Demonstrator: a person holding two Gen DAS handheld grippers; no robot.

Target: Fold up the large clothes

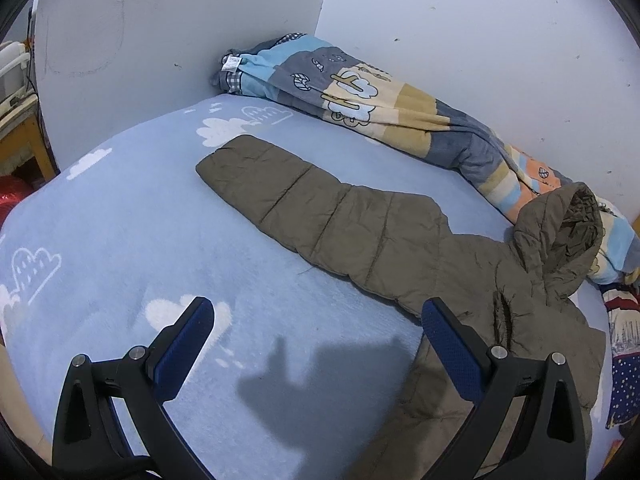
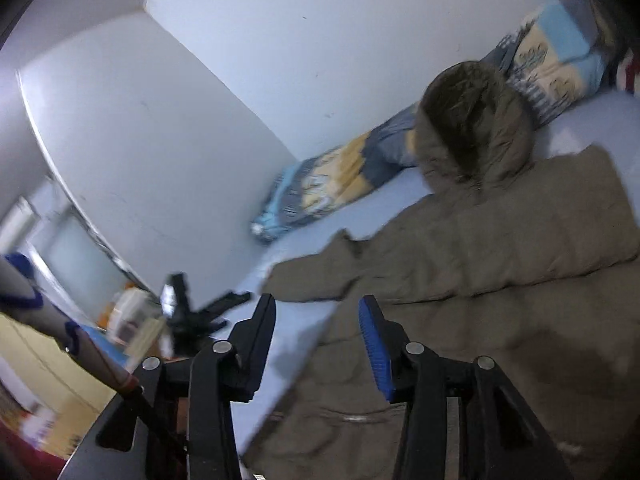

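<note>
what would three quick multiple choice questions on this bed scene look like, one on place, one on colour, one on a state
1. Where does the rolled quilt lie?
A. along the wall
B. on the floor
C. on top of the jacket

2. What colour is the jacket?
A. red
B. olive brown
C. white

3. How is the jacket's sleeve lying?
A. tucked under the body
B. stretched out flat on the bed sheet
C. held up in a gripper

Answers: 1 A, the quilt runs along the foot of the wall; 2 B, its quilted fabric is olive brown; 3 B, the sleeve lies straight on the sheet, and the left gripper is open and empty.
</note>
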